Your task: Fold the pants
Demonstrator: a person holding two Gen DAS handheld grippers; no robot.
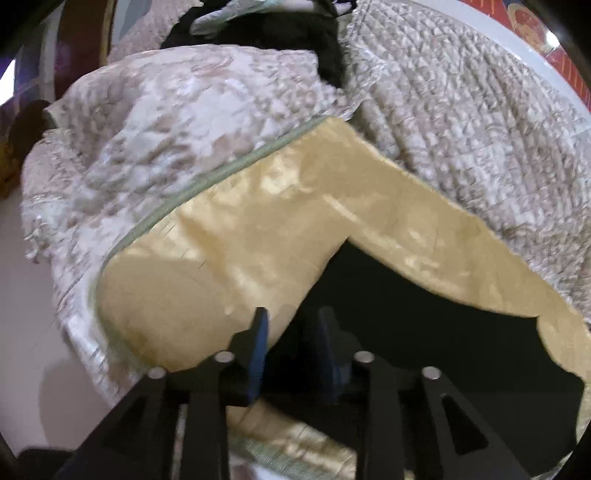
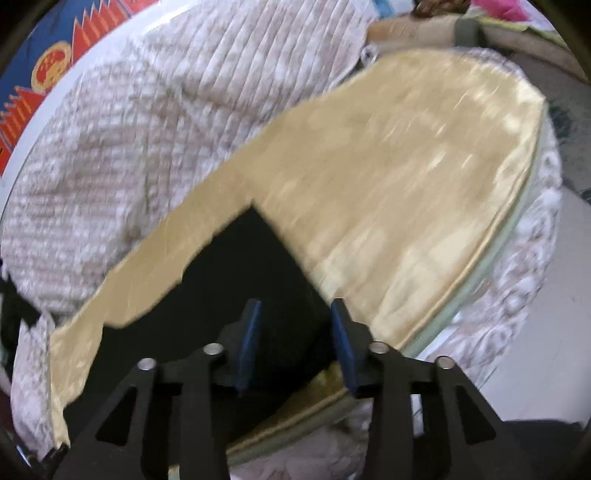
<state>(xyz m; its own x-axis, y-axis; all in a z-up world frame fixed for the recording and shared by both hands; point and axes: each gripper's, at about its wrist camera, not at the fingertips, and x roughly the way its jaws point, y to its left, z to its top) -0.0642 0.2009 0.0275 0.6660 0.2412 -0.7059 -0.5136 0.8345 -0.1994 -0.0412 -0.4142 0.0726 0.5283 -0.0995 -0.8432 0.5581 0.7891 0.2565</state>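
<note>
The quilted bed cover [image 1: 461, 122] fills the upper half of both wrist views; its edge falls away to pale floor [image 1: 29, 295] at the left of the left wrist view and at the right of the right wrist view. A red and blue patterned surface [image 2: 44, 74] borders the bed at the upper left of the right wrist view. The yellow satin sheet [image 1: 258, 221] crosses each frame diagonally, with a pale green piped edge [image 1: 221, 173] at its outer side.

The black pants [image 1: 424, 325] lie on the yellow sheet in the lower centre of both views, their folded corner pointing toward the upper frame. More dark cloth [image 1: 280, 33] lies at the top of the left wrist view.

The left gripper [image 1: 293, 321] points steeply down over the left edge of the pants; its blue pads stand apart and grip nothing. The right gripper [image 2: 295, 314] points down over the pants [image 2: 229, 280], jaws likewise apart, with cloth below but not clamped.
</note>
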